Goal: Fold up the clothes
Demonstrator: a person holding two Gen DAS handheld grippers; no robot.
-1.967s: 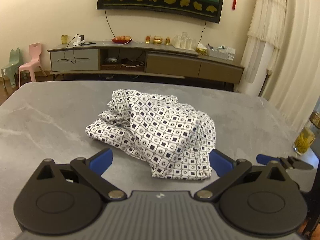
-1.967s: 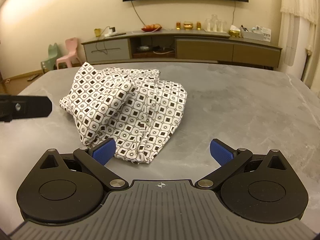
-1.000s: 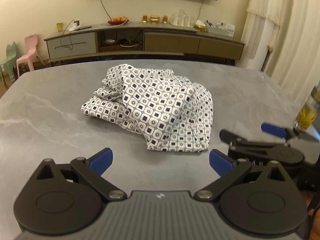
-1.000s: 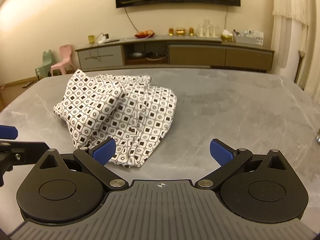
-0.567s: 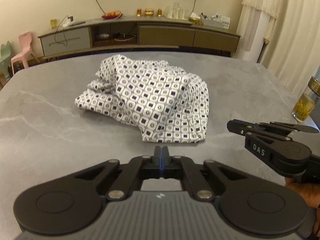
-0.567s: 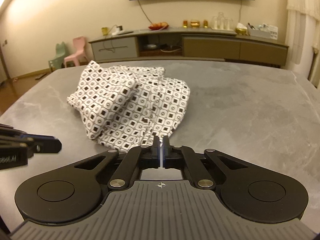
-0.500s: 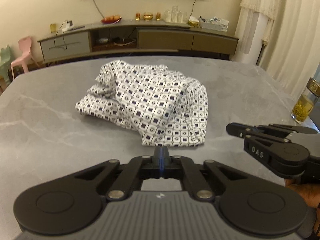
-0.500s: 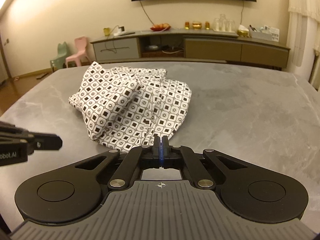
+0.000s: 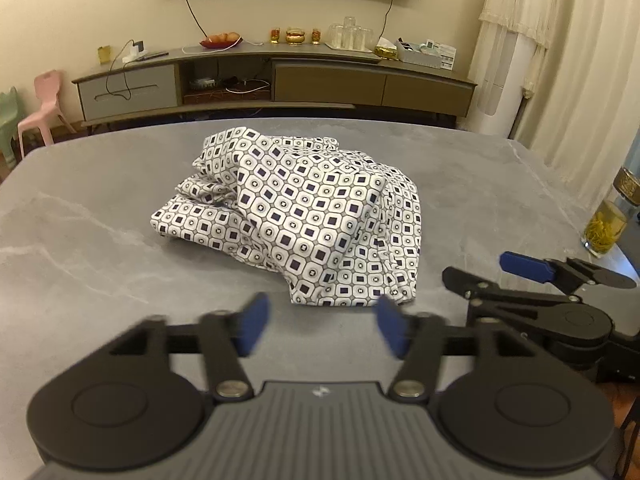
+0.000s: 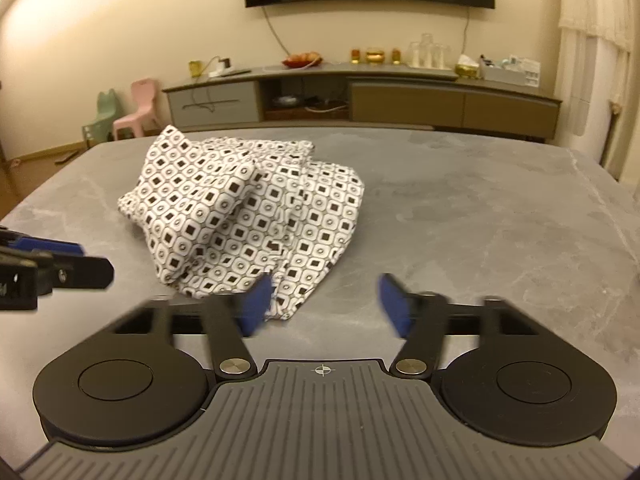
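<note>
The patterned garment (image 9: 304,216) sits in a loose, rumpled heap on the grey marbled surface (image 9: 80,248), white cloth printed with small dark squares, bunched up high in the middle and trailing a flatter edge toward the near side. It lies just ahead of the left claw (image 9: 320,326), its nearest hem close to the blue fingertips (image 9: 252,324) but not between them. Those jaws stand apart with nothing in them, blurred, having just been opening.

Over in the right wrist view, the same garment (image 10: 248,216) lies ahead and to the left of the right claw (image 10: 326,306). Its near corner reaches down to the left blue fingertip (image 10: 258,304); whether cloth and pad actually touch, I cannot tell. The right claw's jaws are also spread and empty, blurred, and have just been opening too.

The two claws hang side by side over the near edge of the surface: the right claw (image 9: 532,280) shows at the right of the left wrist view, and the left claw (image 10: 52,268) pokes in from the left of the right wrist view.

Further out to the right of the left claw, a glass jar (image 9: 606,228) of yellowish liquid stands at the surface's edge. Beyond the surface runs a long low cabinet (image 9: 280,80) against the wall, with a pink child's chair (image 9: 40,108) off to the left and pale curtains (image 9: 580,60) on the right.
</note>
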